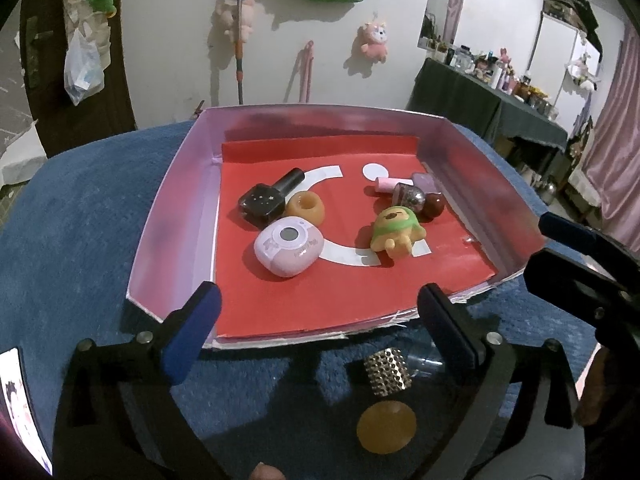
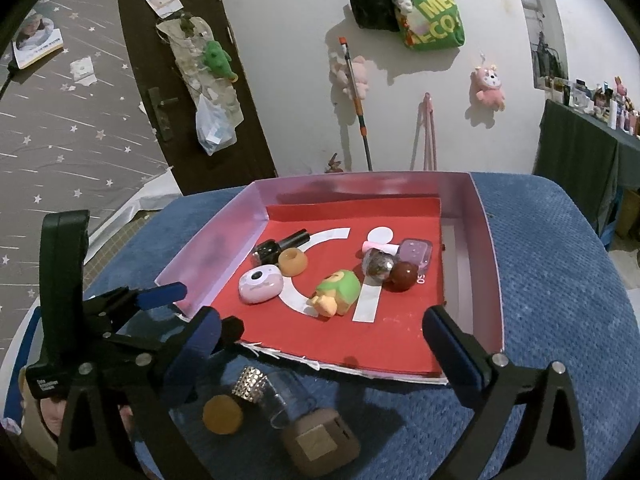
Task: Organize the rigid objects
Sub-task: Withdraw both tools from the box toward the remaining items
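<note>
A pink-walled box (image 1: pixel 176 208) (image 2: pixel 224 252) with a red floor holds a black polish bottle (image 1: pixel 264 200), an orange ring (image 1: pixel 305 208), a pink rounded case (image 1: pixel 285 249) (image 2: pixel 260 290), a green-and-yellow toy (image 1: pixel 396 232) (image 2: pixel 338 292), a silver ball (image 1: pixel 412 198), a dark red ball (image 1: pixel 434 205) and a purple bottle (image 1: pixel 424 182). In front of the box lies a clear corked bottle with a studded band (image 1: pixel 388 374) (image 2: pixel 256 396). My left gripper (image 1: pixel 320 332) (image 2: pixel 196 312) is open above that bottle. My right gripper (image 2: pixel 322 356) (image 1: pixel 556 248) is open over the box's near edge, holding nothing.
The box sits on a blue cloth-covered surface (image 1: pixel 80 220) (image 2: pixel 560 280). A brown block (image 2: pixel 320 440) lies beside the corked bottle. A dark door, a mop and hanging plush toys line the wall behind. A cluttered dark table (image 1: pixel 480 100) stands at the right.
</note>
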